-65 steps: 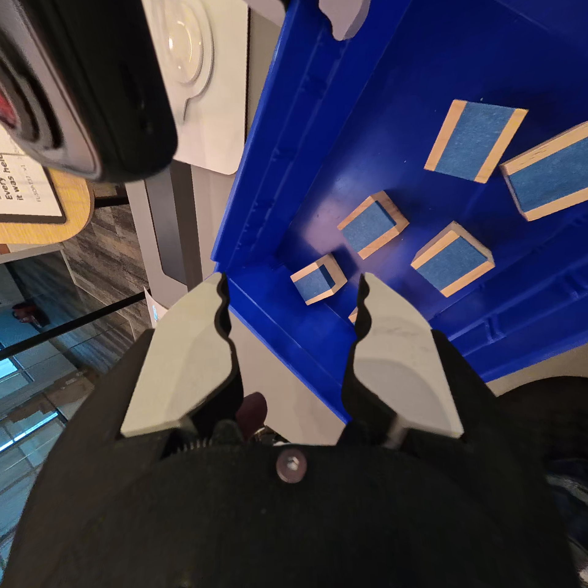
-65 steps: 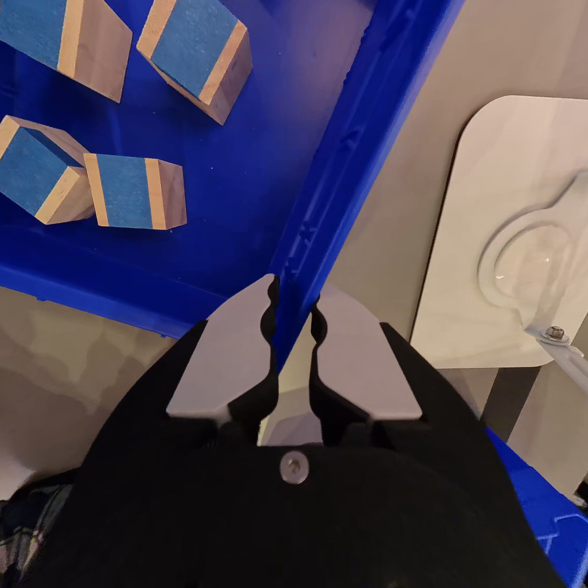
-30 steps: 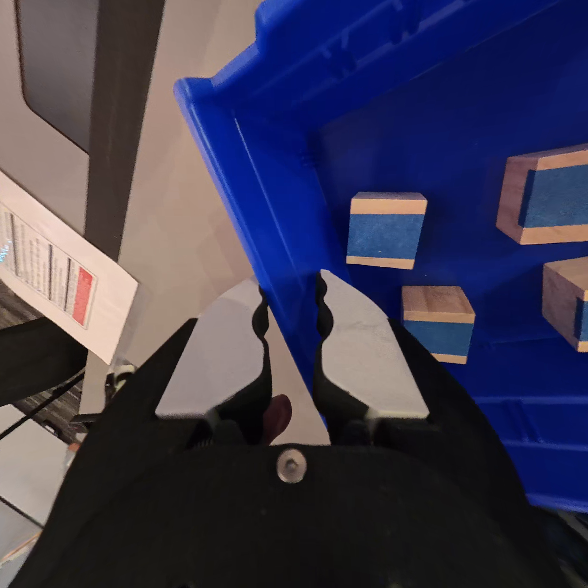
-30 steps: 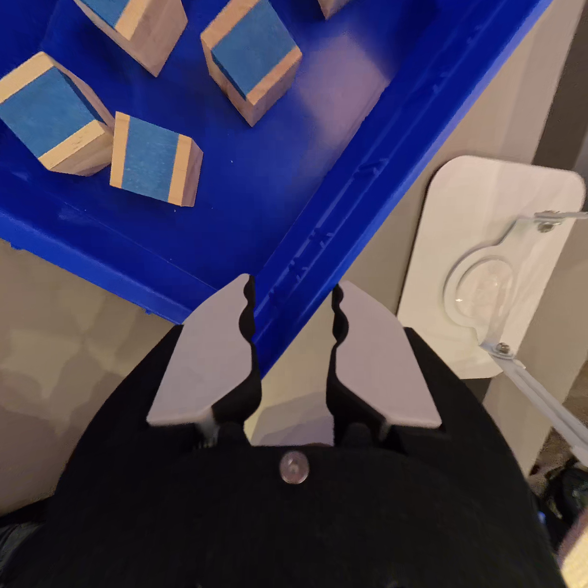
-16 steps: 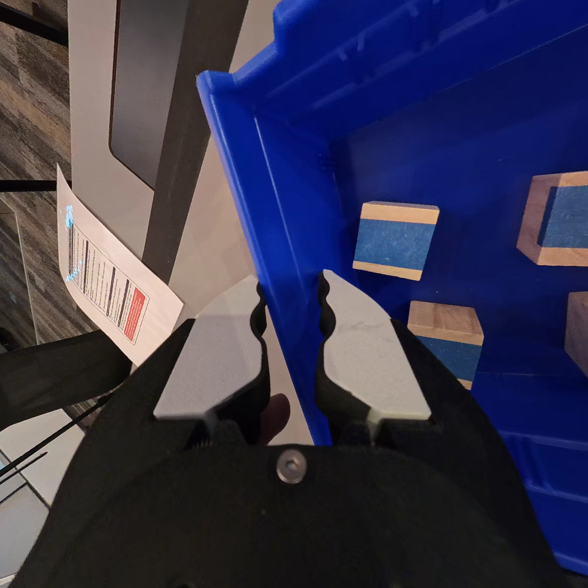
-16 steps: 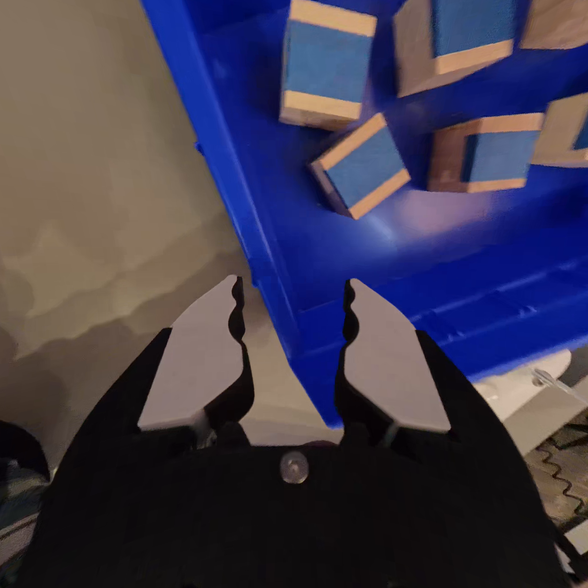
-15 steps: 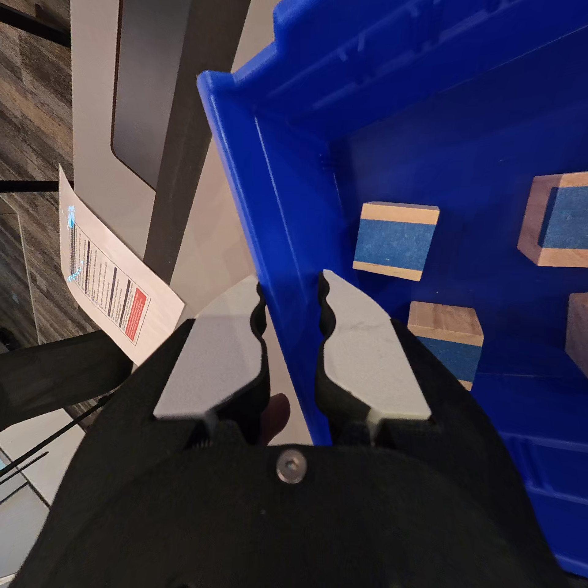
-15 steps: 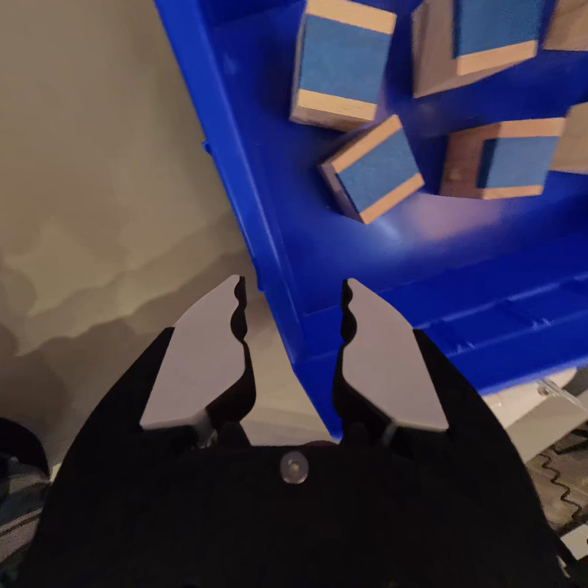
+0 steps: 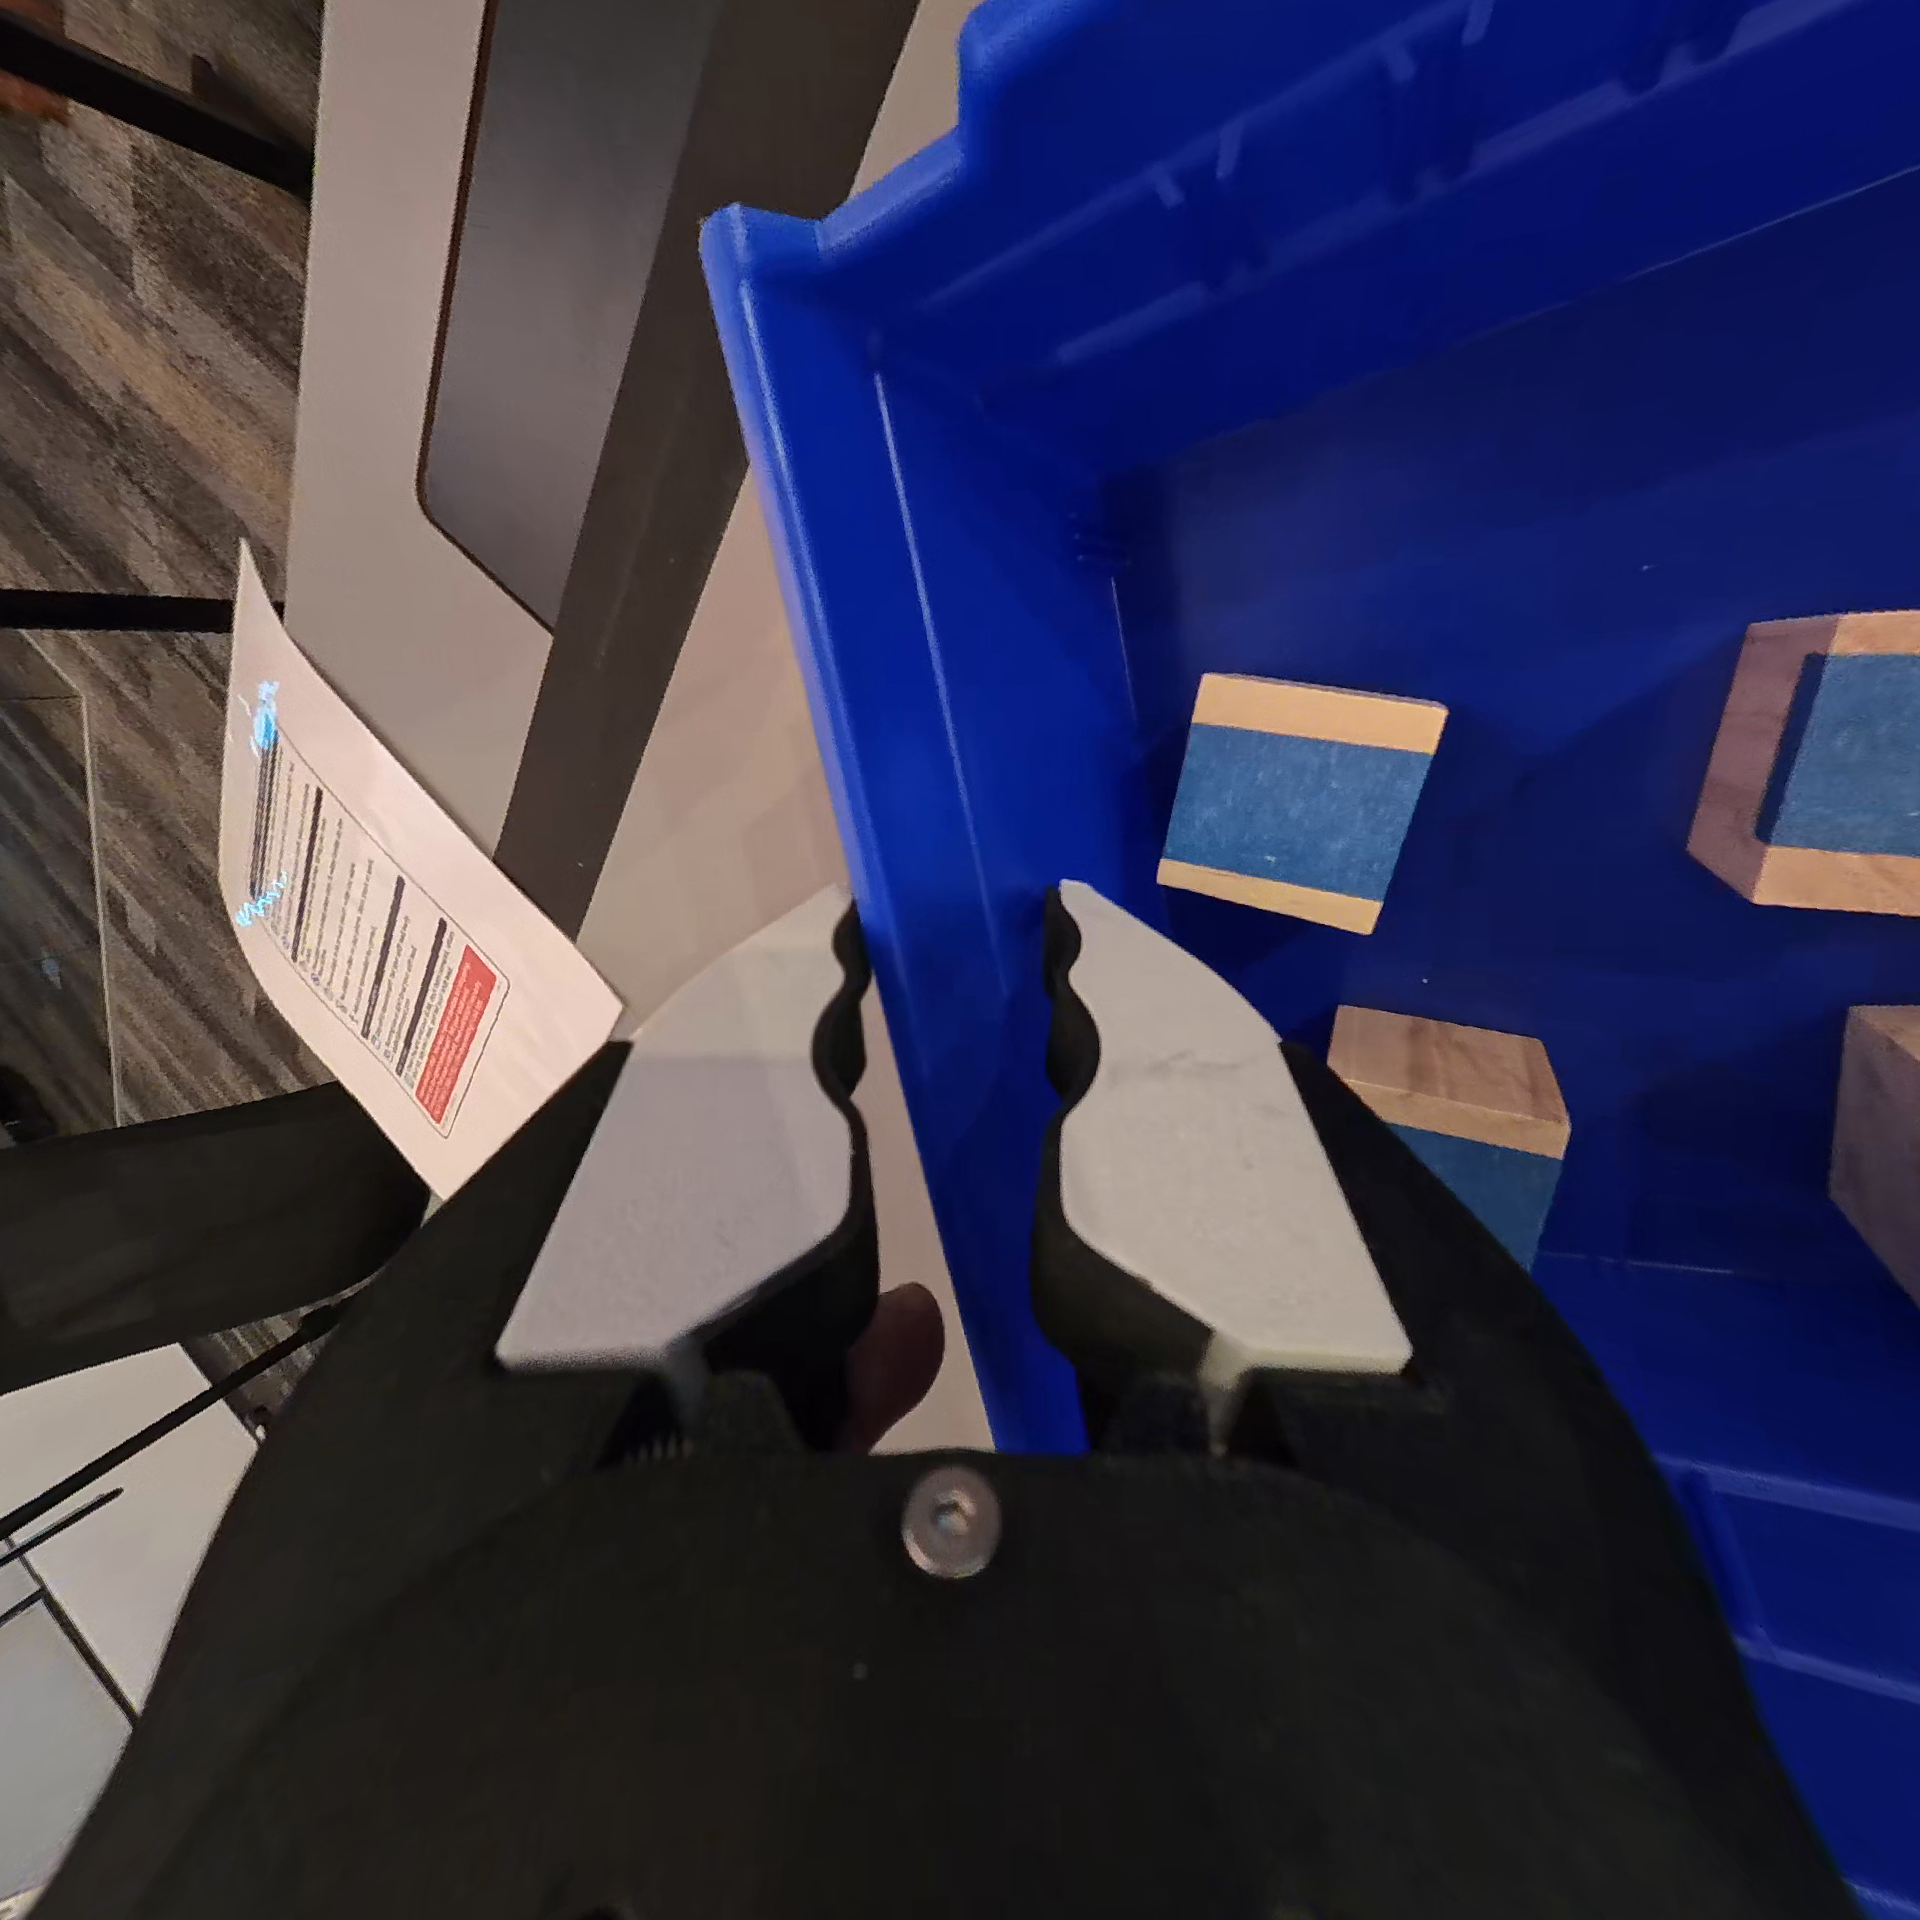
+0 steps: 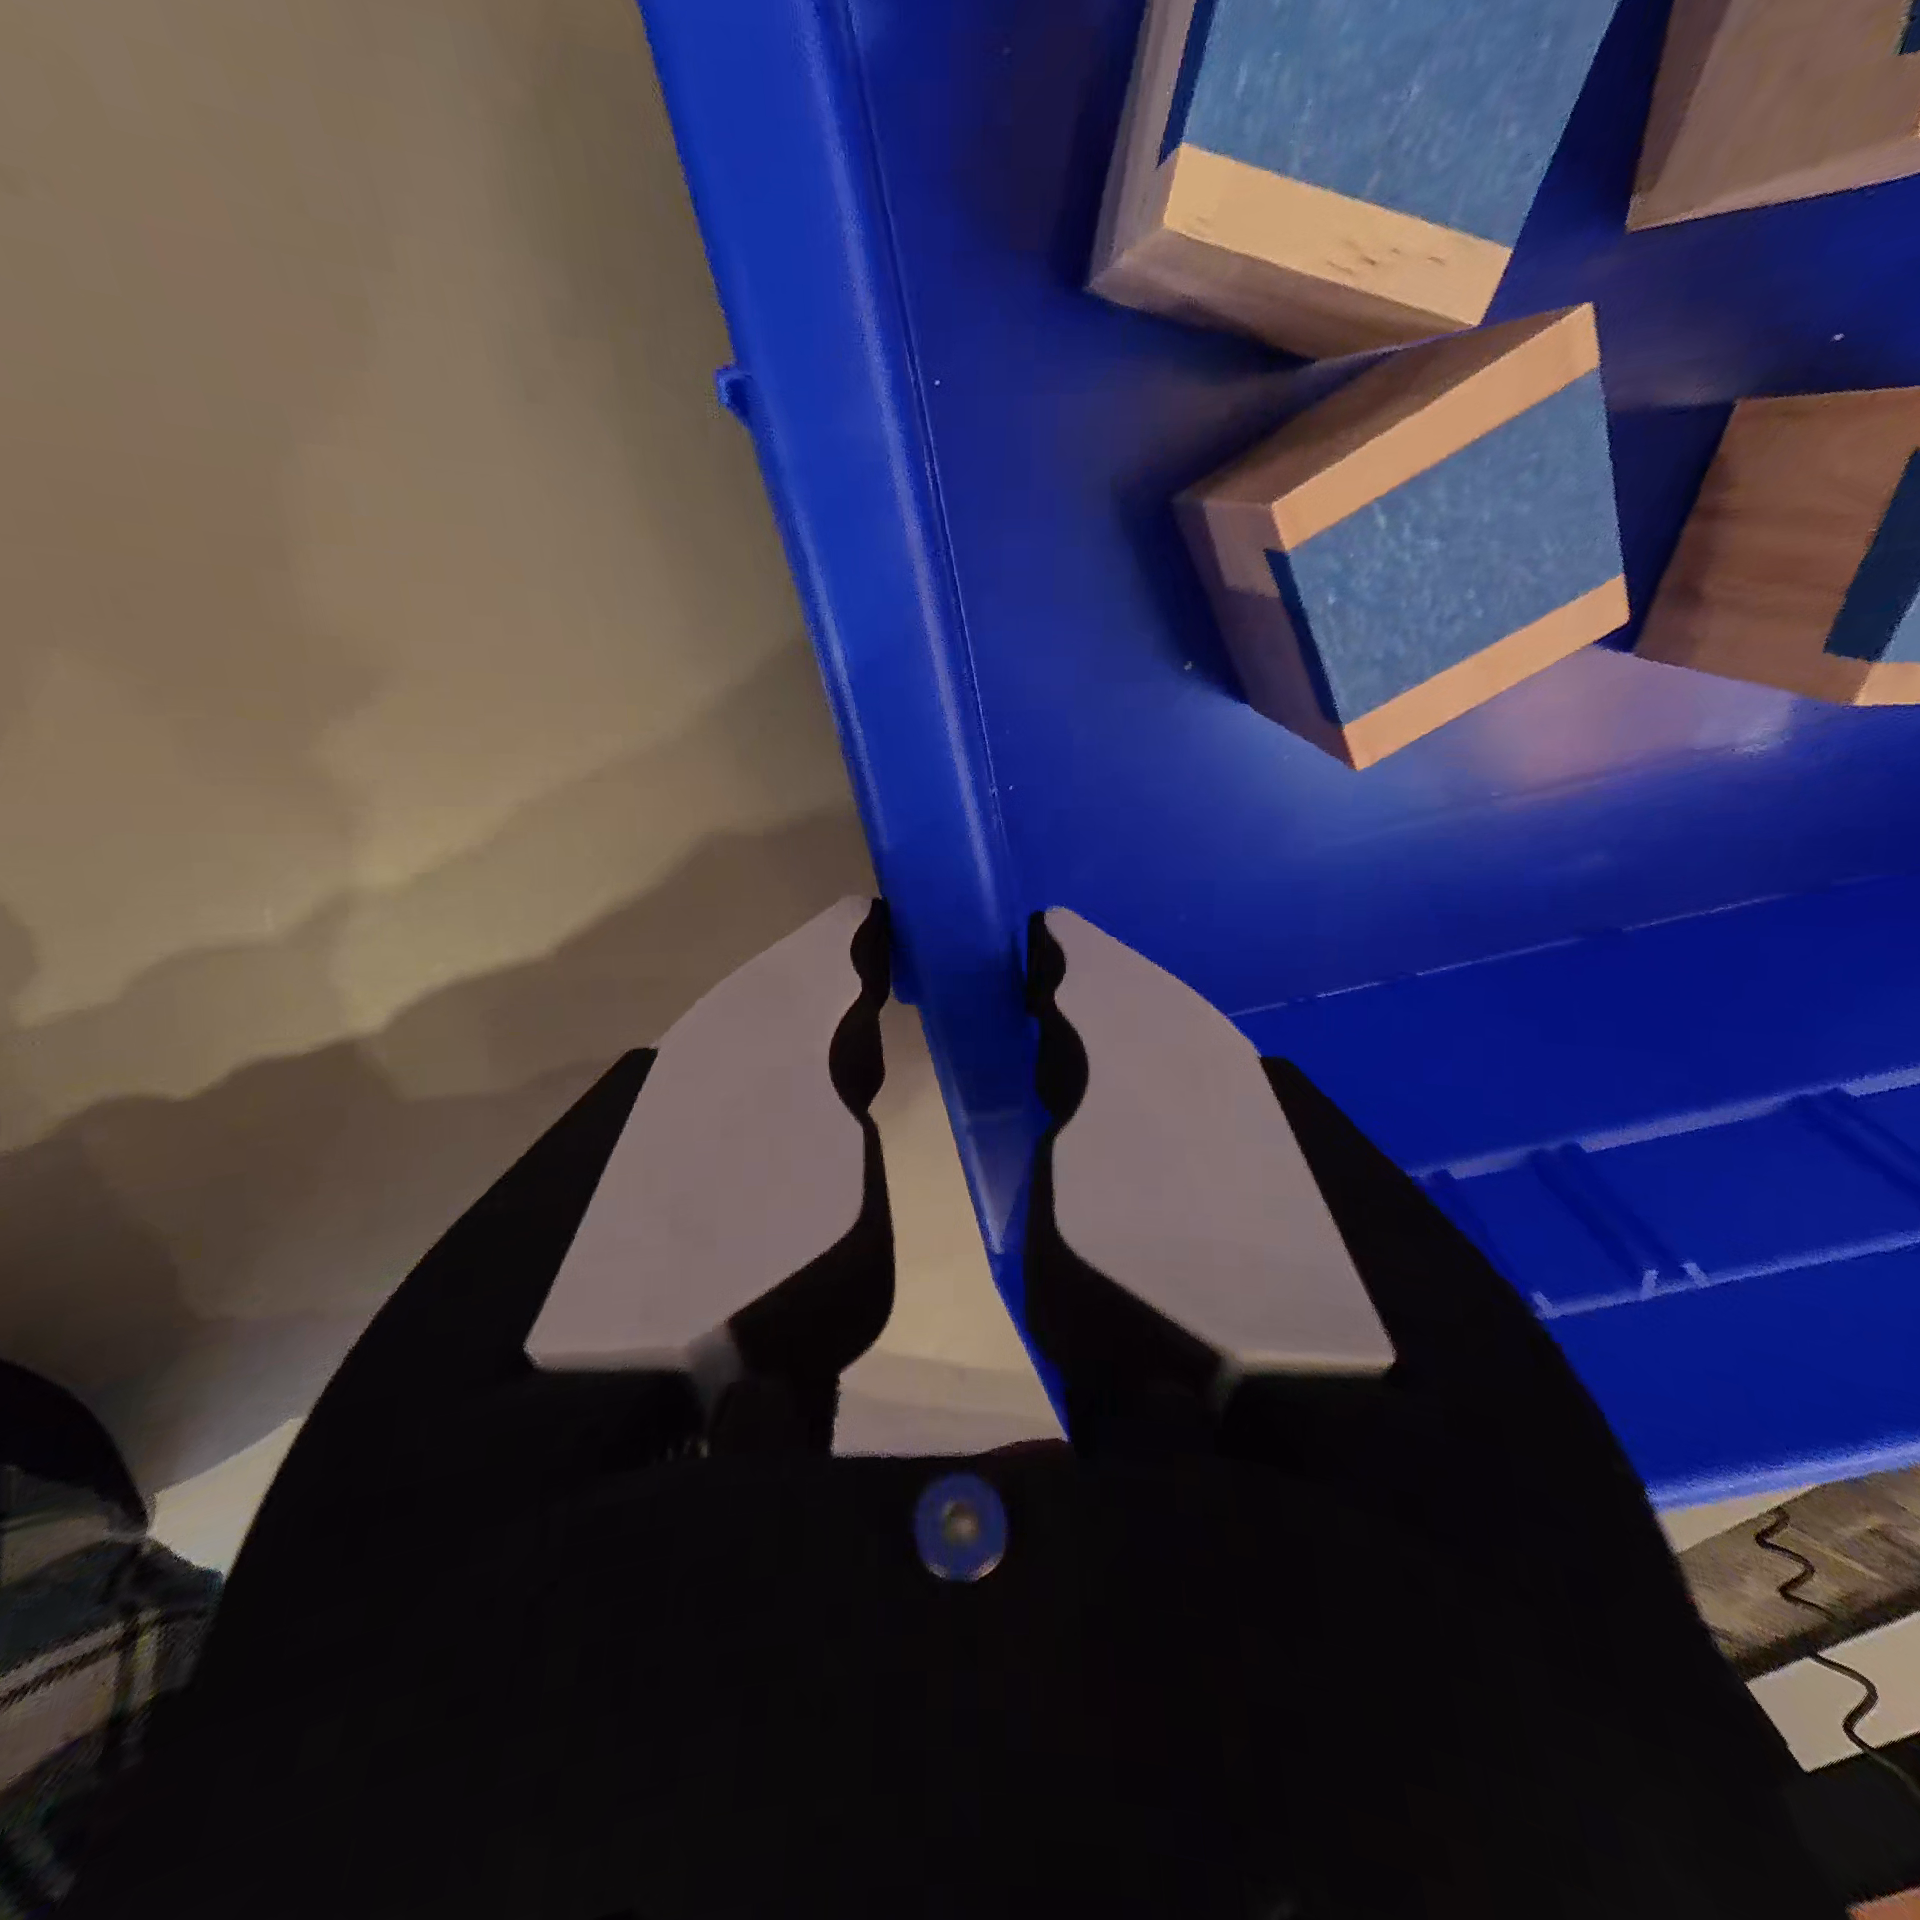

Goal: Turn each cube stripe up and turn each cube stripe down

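Both claws are on the blue bin, not on any cube. The left claw (image 9: pixel 951 925) straddles the bin's side wall (image 9: pixel 935 727), one finger outside and one inside, and both pads look pressed against the plastic. The right claw (image 10: pixel 956 935) does the same near a corner of the bin (image 10: pixel 914 623), pinched onto the rim with both fingertips touching it.

The cubes all sit on the bin floor, off to the right of each claw and well clear of the fingers. From the left wrist view, the nearest is a cube (image 9: pixel 1299 800) with its blue stripe facing the camera, plus another cube (image 9: pixel 1455 1122) just beside the inner finger, showing a plain wood face with the stripe on its side.

The right wrist view shows different stuff: a tilted cube (image 10: pixel 1434 540) closest, a bigger-looking cube (image 10: pixel 1340 156) above it, and the tan surface (image 10: pixel 364 520) outside the bin. Only the left view shows the paper sheet (image 9: pixel 364 904) and the dark floor.
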The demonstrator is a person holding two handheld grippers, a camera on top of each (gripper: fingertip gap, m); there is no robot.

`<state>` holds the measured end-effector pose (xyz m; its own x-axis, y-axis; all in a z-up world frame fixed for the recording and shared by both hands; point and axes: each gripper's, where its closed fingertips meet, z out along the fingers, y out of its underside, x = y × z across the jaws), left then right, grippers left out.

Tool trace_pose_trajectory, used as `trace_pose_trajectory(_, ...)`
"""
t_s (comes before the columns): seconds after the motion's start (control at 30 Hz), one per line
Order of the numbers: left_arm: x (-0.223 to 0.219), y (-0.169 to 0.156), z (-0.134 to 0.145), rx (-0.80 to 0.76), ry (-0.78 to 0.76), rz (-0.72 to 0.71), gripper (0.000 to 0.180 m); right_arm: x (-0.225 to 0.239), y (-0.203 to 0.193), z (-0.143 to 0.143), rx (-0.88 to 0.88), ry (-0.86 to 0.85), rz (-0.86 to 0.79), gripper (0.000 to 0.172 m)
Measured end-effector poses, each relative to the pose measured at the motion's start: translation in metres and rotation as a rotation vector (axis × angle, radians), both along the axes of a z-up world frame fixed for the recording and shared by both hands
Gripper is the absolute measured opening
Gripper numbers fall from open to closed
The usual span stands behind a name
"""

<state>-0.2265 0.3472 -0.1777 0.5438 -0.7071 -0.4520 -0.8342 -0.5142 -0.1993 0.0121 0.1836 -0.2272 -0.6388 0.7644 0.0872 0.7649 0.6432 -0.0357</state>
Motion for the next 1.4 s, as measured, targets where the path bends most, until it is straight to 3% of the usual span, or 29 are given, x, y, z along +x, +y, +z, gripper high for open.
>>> trace_pose_trajectory(0.33, -0.023, 0.001, 0.047, 0.134, -0.068, 0.076, 0.040, -0.023, -0.003, 0.000, 0.005, 0.061, -0.050, 0.025)
trace_pose_trajectory(0.87, -0.060, -0.025, 0.140, 0.398, -0.179, 0.146, 0.034, -0.083, -0.002, 0.000, 0.005, 0.135, -0.280, 0.025)
trace_pose_trajectory(1.4, -0.072, -0.038, 0.167, 0.477, -0.236, 0.155, 0.034, -0.165, 0.031, 0.000, 0.032, 0.157, -0.600, 0.025)
